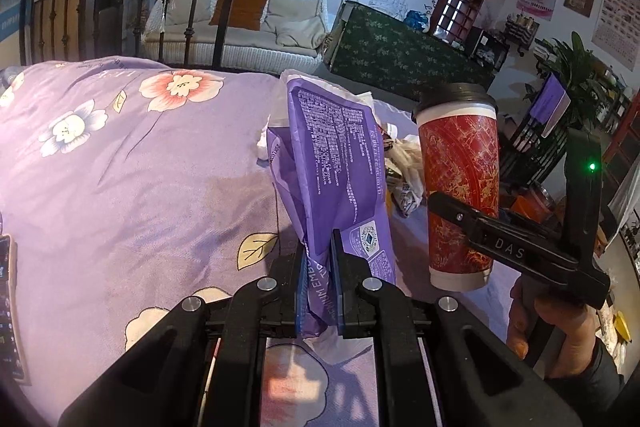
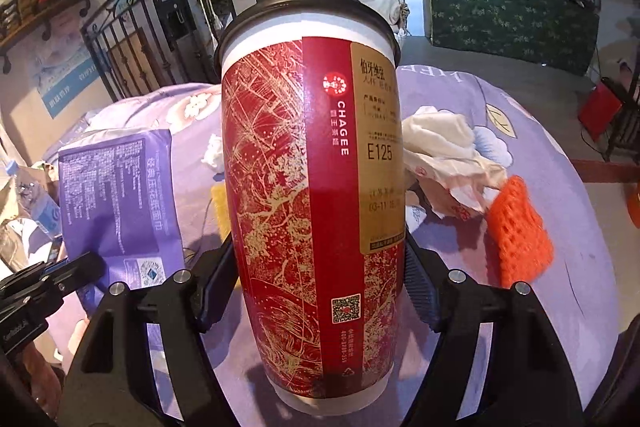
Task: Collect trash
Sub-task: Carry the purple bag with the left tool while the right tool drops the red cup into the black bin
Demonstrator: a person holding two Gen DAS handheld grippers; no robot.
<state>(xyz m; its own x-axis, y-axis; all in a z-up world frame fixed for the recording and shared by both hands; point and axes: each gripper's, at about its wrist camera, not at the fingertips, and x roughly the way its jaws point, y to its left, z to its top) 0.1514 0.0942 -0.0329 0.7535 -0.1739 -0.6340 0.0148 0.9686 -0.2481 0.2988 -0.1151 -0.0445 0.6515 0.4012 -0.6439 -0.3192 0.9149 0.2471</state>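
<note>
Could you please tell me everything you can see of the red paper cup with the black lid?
The red paper cup is tall, printed with gold line art, a CHAGEE logo, a QR code and a tan label reading E125. It has white bands at top and bottom and a black plastic lid fitted on. It stands roughly upright, gripped around its lower half by the right tool, whose fingers press both sides. In the left wrist view its base appears lifted above the purple floral bedspread. Crumpled paper lies behind it.

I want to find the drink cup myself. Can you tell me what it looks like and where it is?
Look at the purple flowery bedspread with the rubbish on it. The cup stands upright between the fingers of the right tool, beside crumpled white paper. It is the only tall thing there: red with gold patterns and a black lid.
</note>
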